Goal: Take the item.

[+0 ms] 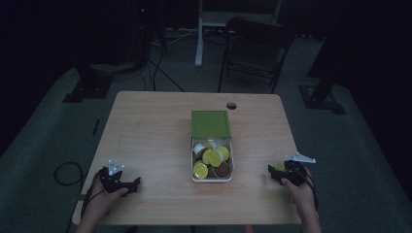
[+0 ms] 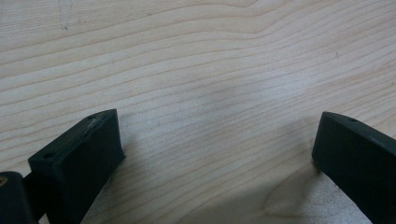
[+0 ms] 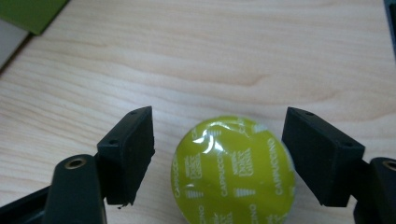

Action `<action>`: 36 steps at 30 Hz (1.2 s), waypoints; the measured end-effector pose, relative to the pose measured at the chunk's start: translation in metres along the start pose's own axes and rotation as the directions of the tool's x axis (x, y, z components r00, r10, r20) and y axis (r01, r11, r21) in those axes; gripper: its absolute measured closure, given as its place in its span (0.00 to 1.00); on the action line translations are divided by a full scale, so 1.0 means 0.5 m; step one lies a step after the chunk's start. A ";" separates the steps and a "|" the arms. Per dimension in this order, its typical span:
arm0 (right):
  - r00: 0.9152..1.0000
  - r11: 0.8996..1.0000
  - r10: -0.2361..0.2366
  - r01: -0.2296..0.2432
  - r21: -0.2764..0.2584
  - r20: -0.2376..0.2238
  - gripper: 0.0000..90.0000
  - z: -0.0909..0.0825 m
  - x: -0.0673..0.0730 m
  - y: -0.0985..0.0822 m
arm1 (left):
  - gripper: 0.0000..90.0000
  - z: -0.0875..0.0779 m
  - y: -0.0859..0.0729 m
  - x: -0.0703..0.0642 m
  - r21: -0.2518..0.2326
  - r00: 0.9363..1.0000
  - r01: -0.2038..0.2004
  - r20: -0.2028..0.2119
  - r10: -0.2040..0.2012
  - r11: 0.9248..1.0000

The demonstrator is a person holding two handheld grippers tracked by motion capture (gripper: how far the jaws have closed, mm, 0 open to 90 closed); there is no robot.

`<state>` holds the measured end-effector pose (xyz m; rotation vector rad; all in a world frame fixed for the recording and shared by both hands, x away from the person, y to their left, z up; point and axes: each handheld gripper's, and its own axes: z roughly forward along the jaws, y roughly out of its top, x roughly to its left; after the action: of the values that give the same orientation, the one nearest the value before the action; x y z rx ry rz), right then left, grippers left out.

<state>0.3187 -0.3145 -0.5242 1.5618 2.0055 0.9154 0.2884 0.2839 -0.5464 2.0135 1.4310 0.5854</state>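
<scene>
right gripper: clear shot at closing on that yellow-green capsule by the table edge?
Probably yes. The right gripper already straddles the yellow-green capsule, which lies foil-up on the table. Its fingers stand apart on either side, with a small gap to the capsule each way and nothing else between them.

Right gripper (image 3: 219, 154) over wooden table (image 3: 261, 51), jaws apart, yellow-green capsule (image 3: 235, 170) lying between them, seemingly untouched. Green box corner (image 3: 28, 14) top left.
</scene>
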 end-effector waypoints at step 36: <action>0.923 0.970 -0.242 0.221 -0.103 -0.300 0.16 -0.029 0.124 0.062 | 0.02 0.000 0.000 0.000 0.000 1.000 0.000 0.000 0.000 1.000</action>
<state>0.3128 -0.2536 -0.4881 1.1675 2.2868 1.1763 0.2884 0.2839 -0.5465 2.0133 1.4309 0.5856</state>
